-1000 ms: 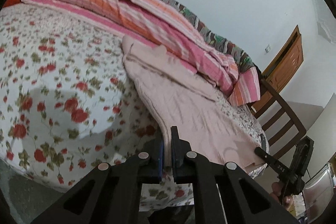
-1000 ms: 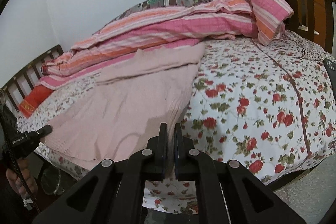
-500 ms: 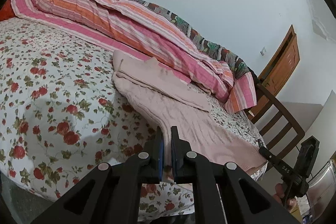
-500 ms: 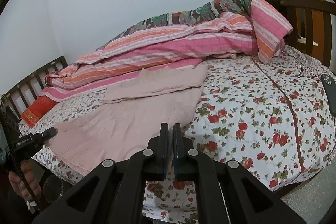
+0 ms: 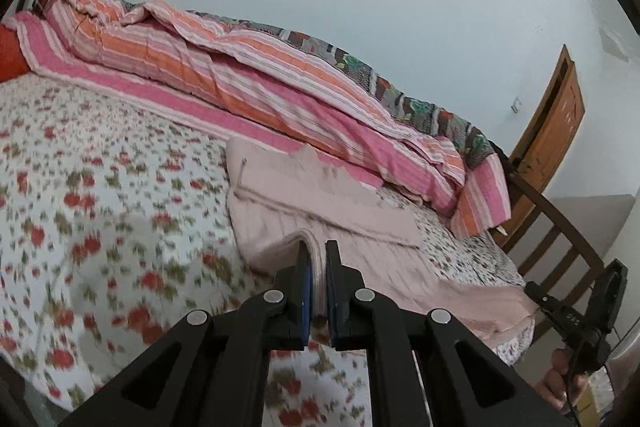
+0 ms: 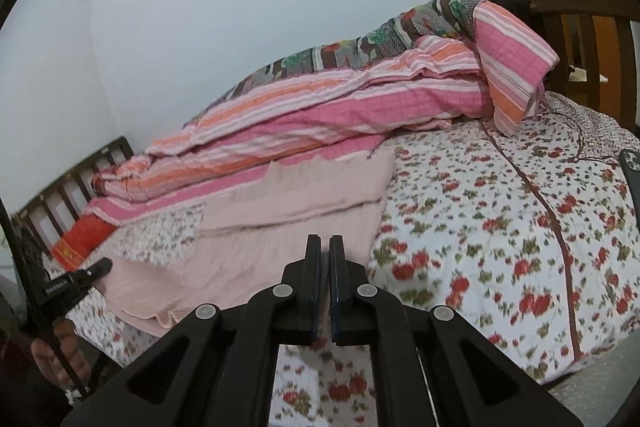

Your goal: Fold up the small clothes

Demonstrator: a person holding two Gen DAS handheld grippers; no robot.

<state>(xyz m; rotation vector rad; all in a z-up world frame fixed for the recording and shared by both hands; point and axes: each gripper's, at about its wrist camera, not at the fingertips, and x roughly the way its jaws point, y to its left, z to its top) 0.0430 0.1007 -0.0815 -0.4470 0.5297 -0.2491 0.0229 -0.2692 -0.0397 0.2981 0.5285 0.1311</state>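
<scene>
Pink cloth [image 5: 360, 227] lies on the flowered bed [image 5: 100, 187], its far part folded in a flat band beside the striped quilt [image 5: 248, 83]. My left hand-held gripper [image 5: 317, 259] is clamped on a near corner of it, the fabric bunched between the jaws. My right hand-held gripper [image 6: 325, 255] is pressed together on the other near corner, with only a thin edge of cloth showing between the jaws. Compared with a second ago, both of my hands have risen: the bed sits lower in each view, more wall shows, and the near edge of the cloth is lifted off the sheet.
</scene>
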